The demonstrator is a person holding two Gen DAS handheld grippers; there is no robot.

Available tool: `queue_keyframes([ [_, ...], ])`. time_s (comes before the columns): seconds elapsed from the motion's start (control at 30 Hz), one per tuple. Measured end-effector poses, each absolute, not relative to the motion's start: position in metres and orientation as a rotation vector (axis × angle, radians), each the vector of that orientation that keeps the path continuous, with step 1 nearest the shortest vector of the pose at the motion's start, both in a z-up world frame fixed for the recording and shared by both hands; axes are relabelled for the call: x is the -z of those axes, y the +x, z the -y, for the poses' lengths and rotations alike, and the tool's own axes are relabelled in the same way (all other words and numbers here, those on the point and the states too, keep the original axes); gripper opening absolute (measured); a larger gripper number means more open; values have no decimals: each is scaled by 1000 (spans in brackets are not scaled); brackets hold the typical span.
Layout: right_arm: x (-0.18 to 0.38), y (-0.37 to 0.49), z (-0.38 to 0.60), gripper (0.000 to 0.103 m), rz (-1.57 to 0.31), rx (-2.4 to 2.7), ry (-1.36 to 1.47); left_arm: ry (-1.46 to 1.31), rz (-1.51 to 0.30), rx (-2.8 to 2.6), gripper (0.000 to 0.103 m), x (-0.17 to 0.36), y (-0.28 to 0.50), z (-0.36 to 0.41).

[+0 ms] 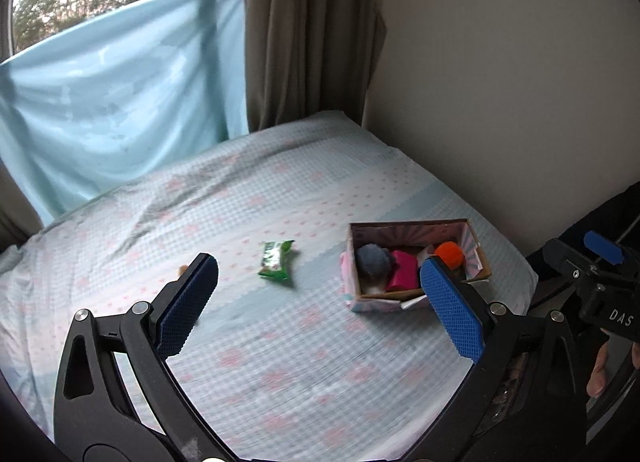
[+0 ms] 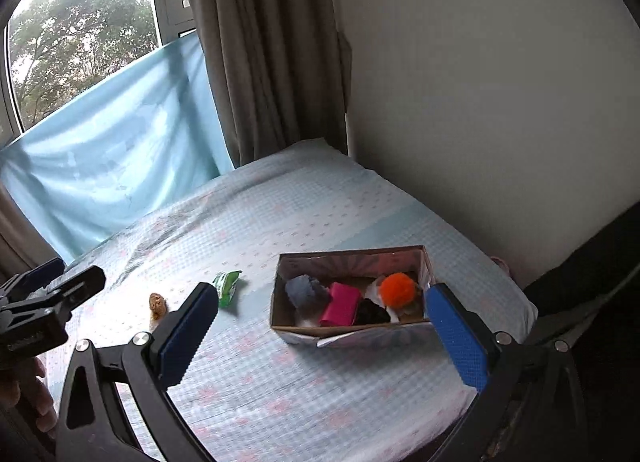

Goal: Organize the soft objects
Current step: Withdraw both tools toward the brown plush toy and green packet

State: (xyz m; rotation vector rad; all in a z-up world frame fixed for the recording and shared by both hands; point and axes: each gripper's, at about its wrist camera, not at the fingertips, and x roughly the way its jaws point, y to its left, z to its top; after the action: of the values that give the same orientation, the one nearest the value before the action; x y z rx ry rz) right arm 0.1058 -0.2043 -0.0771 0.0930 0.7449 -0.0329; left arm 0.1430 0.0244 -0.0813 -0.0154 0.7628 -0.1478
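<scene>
Both our grippers, left gripper (image 1: 318, 308) and right gripper (image 2: 332, 336), hang wide open and empty over the checked bedsheet (image 2: 280, 390), soft bits in the cardboard box (image 2: 352, 332), green packet (image 2: 227, 288) loose nearby, curtained window behind.

A brown curtain (image 2: 260, 62) hangs beside a pale blue cloth (image 2: 112, 134) stretched below the window (image 2: 80, 34).
</scene>
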Motion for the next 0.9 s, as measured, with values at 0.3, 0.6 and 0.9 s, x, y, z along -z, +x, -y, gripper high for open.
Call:
queue_keyframes([
  [0.3,76,84,132,103,-709,-19,58,-34,-758,66,101,90,113,-110],
  [0.6,110,127,57,103,-743,-109,16,-86,-797,-77,101,128,133,-191],
  [0.9,183,215,2,103,-805,-153,1,-114,-874,-133,101,202,198,-236],
])
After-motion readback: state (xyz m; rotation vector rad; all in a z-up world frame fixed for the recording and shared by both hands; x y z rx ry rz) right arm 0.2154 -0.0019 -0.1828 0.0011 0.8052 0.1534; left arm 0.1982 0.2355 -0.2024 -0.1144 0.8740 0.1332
